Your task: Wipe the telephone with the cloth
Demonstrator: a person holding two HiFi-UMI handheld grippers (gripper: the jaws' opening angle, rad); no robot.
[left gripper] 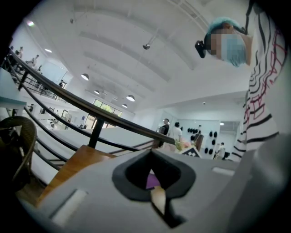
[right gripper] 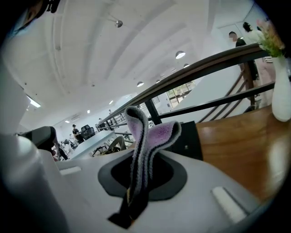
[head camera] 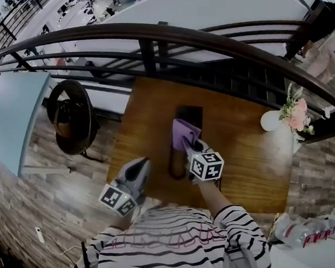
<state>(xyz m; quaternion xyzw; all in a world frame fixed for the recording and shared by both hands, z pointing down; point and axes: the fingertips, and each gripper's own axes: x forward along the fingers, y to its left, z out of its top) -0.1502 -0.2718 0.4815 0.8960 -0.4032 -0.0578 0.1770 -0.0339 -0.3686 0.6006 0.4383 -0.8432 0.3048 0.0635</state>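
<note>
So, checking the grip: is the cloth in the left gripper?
No, the right gripper is shut on the purple cloth.

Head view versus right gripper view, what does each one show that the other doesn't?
Only the head view: the left gripper by the table edge, and the person's striped shirt. Only the right gripper view: a close look at its jaws shut on the cloth, plus ceiling lamps. Both: cloth, telephone, table, vase and railing.
</note>
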